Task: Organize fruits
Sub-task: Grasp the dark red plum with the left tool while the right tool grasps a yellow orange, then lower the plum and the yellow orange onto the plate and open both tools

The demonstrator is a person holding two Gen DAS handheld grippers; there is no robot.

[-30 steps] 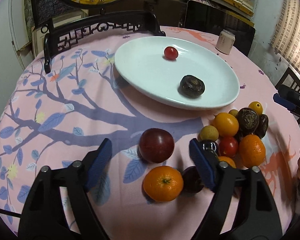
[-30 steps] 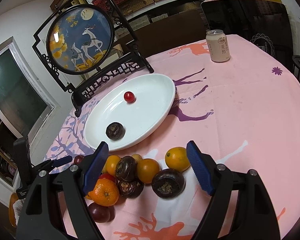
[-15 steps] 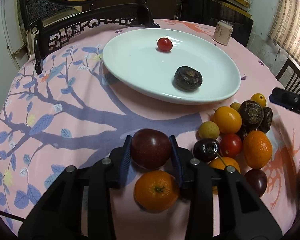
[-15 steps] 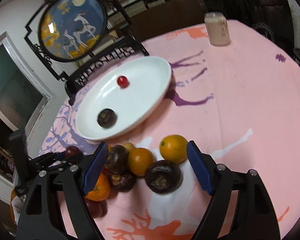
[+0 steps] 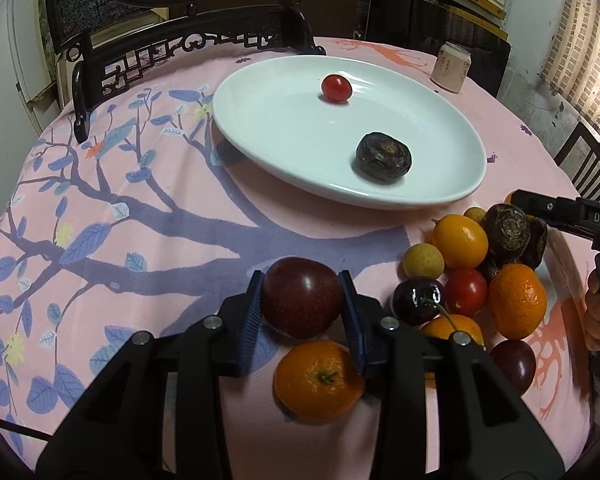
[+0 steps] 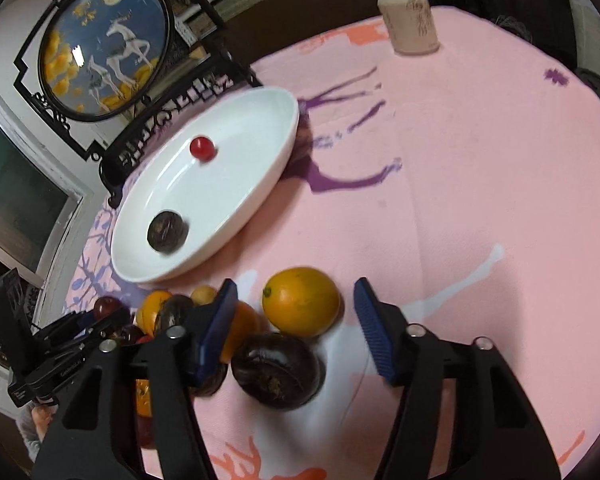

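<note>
My left gripper (image 5: 302,304) is shut on a dark red plum (image 5: 302,302), held just above the pink cloth, with a mandarin (image 5: 319,380) below it. A white oval plate (image 5: 260,128) behind holds a cherry tomato (image 5: 336,88) and a dark wrinkled fruit (image 5: 384,156). A pile of fruit (image 5: 476,276) lies to the right. My right gripper (image 6: 296,312) is open, its jaws either side of an orange (image 6: 300,300), with a dark wrinkled fruit (image 6: 276,372) just below. The plate (image 6: 260,184) lies up left.
A drink can (image 6: 410,18) stands at the table's far side. A black carved stand with a round deer picture (image 6: 108,44) stands behind the plate. The right gripper's tip (image 5: 560,212) pokes in over the pile.
My left gripper closed on the plum and has lifted it slightly. My right gripper has moved forward and down, so its open jaws now frame the orange.
</note>
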